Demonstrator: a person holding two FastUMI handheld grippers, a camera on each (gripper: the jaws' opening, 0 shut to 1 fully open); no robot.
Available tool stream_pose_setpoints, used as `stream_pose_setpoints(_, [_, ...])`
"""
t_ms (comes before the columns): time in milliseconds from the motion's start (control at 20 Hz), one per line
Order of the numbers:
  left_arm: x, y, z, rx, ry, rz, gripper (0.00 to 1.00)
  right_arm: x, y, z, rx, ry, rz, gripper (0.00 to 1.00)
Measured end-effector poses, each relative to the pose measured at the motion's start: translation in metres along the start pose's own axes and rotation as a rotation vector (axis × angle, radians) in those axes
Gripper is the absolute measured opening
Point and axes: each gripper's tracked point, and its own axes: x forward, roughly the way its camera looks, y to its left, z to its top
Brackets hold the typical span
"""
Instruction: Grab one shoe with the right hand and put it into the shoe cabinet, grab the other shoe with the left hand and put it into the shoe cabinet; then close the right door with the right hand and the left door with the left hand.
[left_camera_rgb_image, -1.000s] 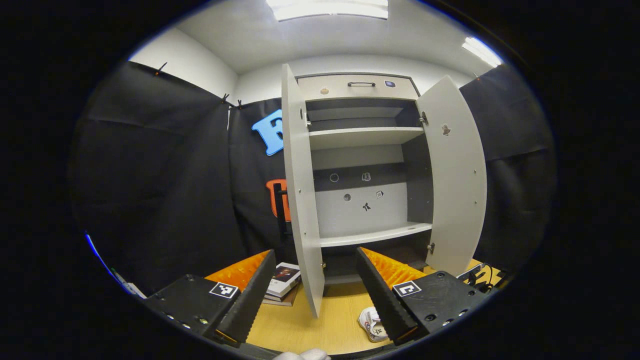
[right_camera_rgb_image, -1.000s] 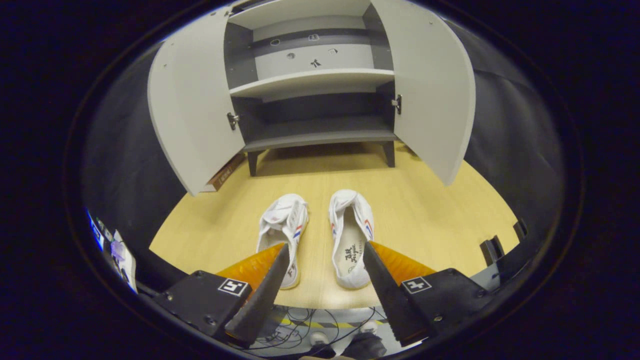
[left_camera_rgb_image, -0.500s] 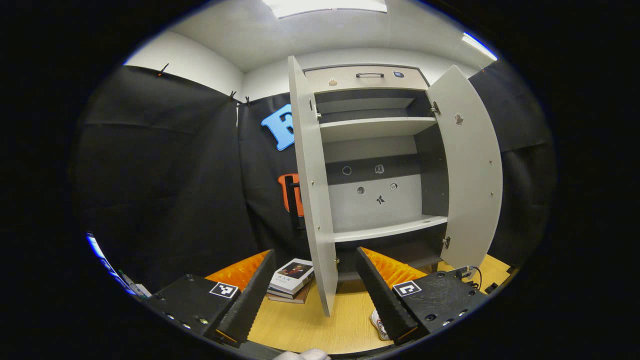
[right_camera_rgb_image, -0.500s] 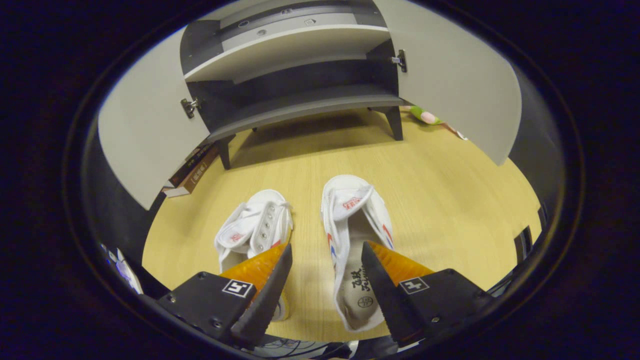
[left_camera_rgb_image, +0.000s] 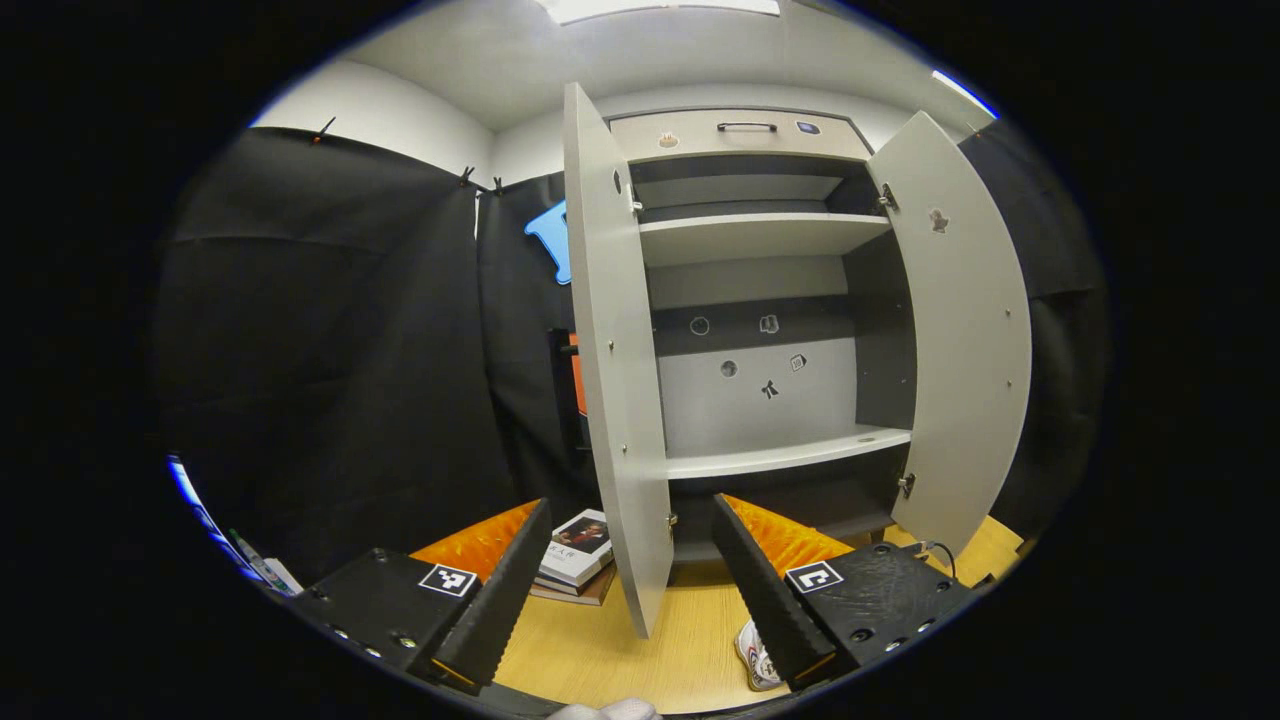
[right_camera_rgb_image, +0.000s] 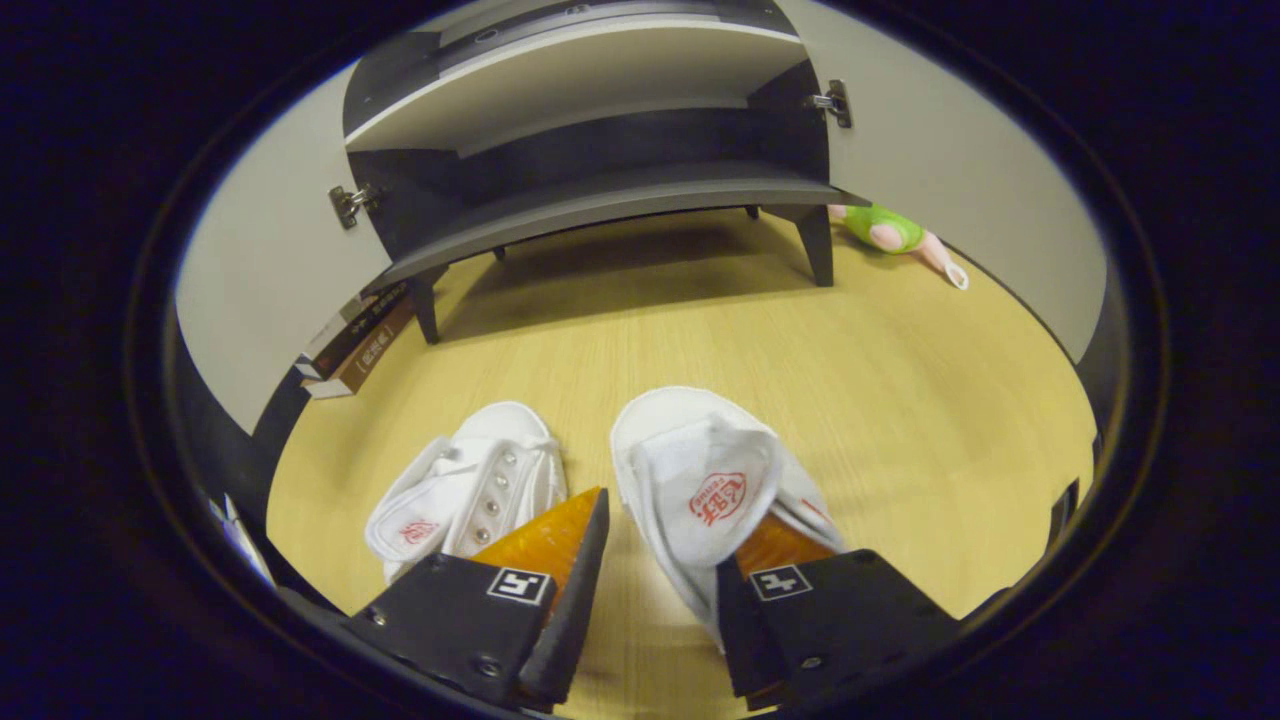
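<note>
Right now the first step is in hand: taking one shoe with the right gripper (right_camera_rgb_image: 655, 590). In the right gripper view its fingers are spread, one on the bare floor between the two shoes and the other inside or just over the right shoe (right_camera_rgb_image: 705, 490), so the inner side wall of that shoe sits between them; whether either finger touches the canvas I cannot tell. The left shoe (right_camera_rgb_image: 465, 490) lies just beside it on the wooden floor (right_camera_rgb_image: 900, 400), untouched. Beyond them the shoe cabinet (right_camera_rgb_image: 600, 200) stands with both doors swung wide and its bottom shelf bare. In the left gripper view the left gripper (left_camera_rgb_image: 620, 590) hangs open and idle, facing the left door (left_camera_rgb_image: 615, 370), with the right door (left_camera_rgb_image: 975, 340) farther off and a stack of books (left_camera_rgb_image: 575, 555) on the floor. Next, I judge, the right fingers need to close on the shoe's wall before lifting it toward the low shelf.
</note>
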Motion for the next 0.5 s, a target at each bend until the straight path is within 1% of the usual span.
stream_pose_setpoints(50, [0.003,0.000,-0.001,0.005,0.007,0.005,0.96,-0.001,0.004,0.001,0.003,-0.001,0.025,0.41])
stream_pose_setpoints(150, [0.003,0.000,-0.002,0.004,0.007,0.012,0.96,-0.001,0.004,-0.002,-0.041,0.004,0.036,0.19])
stream_pose_setpoints(200, [0.006,-0.001,-0.003,0.000,0.008,0.012,1.00,-0.002,0.005,-0.002,-0.064,0.007,0.041,0.12])
stream_pose_setpoints(250, [0.008,-0.002,-0.002,-0.004,0.009,0.011,0.96,-0.002,0.004,-0.002,-0.070,0.011,0.047,0.12])
stream_pose_setpoints(400, [0.010,-0.003,-0.001,-0.015,0.008,0.008,0.96,-0.006,0.000,0.005,-0.067,0.023,0.055,0.09])
stream_pose_setpoints(450, [0.010,-0.004,-0.001,-0.016,0.005,0.006,1.00,-0.011,-0.001,0.009,-0.064,0.020,0.061,0.09])
stream_pose_setpoints(500, [0.010,-0.005,0.001,-0.015,0.003,0.004,0.96,-0.017,0.000,0.014,-0.064,0.011,0.067,0.09])
